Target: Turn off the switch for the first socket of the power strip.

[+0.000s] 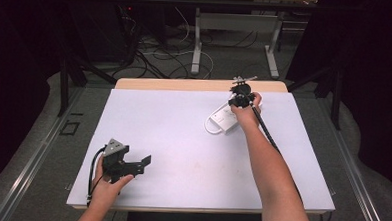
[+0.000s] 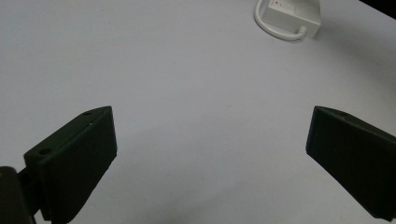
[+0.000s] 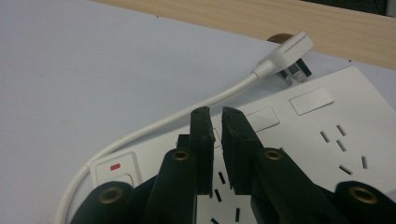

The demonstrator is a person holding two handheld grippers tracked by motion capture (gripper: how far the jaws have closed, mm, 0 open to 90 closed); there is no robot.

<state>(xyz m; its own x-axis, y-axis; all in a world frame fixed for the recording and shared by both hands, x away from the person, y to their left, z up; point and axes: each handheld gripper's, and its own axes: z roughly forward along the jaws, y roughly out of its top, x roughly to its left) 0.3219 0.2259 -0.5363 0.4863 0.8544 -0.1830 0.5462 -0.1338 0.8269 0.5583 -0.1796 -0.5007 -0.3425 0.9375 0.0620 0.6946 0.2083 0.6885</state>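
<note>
A white power strip (image 1: 225, 119) lies flat at the back right of the white table top (image 1: 173, 134); it also appears far off in the left gripper view (image 2: 292, 16). Up close the power strip (image 3: 303, 135) has several sockets and a rocker switch (image 3: 116, 170) with a red mark. Its white cord (image 3: 187, 116) curves round to its plug (image 3: 287, 51), which lies beside the strip. My right gripper (image 1: 240, 100) hovers right over the strip, its jaws (image 3: 215, 114) a narrow slit apart with nothing between them. My left gripper (image 1: 141, 163) rests near the front left, wide open (image 2: 212, 140) and empty.
A bare wooden strip of table (image 1: 185, 85) runs along the back edge behind the white sheet. Beyond it, cables (image 1: 161, 54) and desk legs (image 1: 197, 45) crowd the floor. Black curtains close in both sides.
</note>
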